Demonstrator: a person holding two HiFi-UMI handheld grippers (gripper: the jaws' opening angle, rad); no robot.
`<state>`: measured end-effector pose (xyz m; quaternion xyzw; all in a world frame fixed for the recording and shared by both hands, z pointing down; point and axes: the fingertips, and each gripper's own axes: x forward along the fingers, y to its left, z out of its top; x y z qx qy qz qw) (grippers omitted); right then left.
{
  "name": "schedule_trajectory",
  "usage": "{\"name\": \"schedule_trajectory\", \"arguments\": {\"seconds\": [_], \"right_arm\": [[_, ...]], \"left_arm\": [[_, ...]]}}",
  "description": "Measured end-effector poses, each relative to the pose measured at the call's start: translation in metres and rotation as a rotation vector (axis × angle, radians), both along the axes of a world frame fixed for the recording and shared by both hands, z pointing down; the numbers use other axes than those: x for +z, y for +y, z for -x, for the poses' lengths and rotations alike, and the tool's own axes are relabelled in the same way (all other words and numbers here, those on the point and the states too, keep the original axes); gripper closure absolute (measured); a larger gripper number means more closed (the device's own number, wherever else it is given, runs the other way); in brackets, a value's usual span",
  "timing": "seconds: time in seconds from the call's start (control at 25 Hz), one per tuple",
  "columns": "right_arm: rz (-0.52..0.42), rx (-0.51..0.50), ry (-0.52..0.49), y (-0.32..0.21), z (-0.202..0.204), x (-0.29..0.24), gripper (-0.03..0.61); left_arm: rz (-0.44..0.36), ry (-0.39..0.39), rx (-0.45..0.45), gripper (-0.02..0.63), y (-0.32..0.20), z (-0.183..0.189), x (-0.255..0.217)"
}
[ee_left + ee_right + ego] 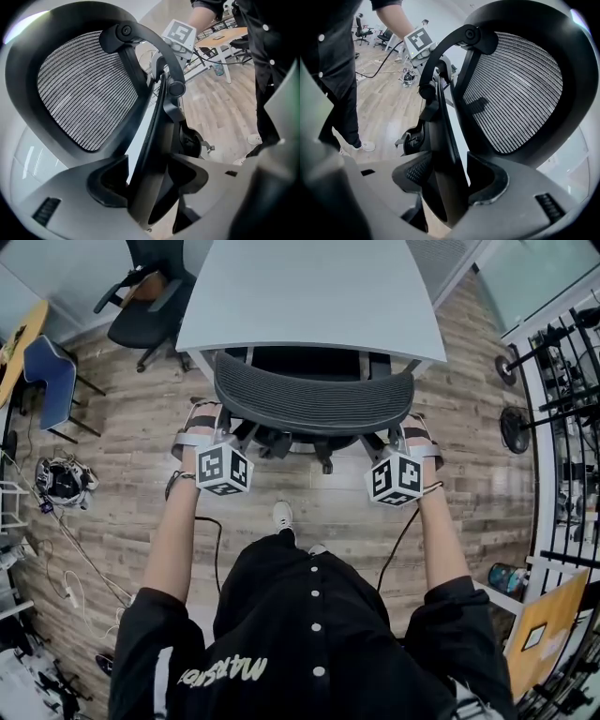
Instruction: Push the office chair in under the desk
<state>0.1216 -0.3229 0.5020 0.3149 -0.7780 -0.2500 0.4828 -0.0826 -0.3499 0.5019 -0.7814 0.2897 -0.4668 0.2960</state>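
Chair frame (152, 159) between left fingers (110, 185), right fingers (487, 180)

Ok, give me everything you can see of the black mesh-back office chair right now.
The black mesh-back office chair stands upright on the wood-plank floor, facing the pale grey desk. Its seat is mostly under the desktop, and its curved backrest is close to the desk's near edge. The backrest is grey mesh in a black plastic frame, with a black support bar behind it. The left gripper and right gripper each clamp one side edge of that frame.
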Motion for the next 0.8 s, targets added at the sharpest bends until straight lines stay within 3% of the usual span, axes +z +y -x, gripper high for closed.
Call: {"name": "schedule_trajectory", "arguments": {"seconds": [0.8], "right_arm": [[0.004,0.034,0.002,-0.043,0.011,0.003,0.337]], "left_arm": [[-0.009,0.003,0.036,0.337,-0.049,0.010,0.003]]}}
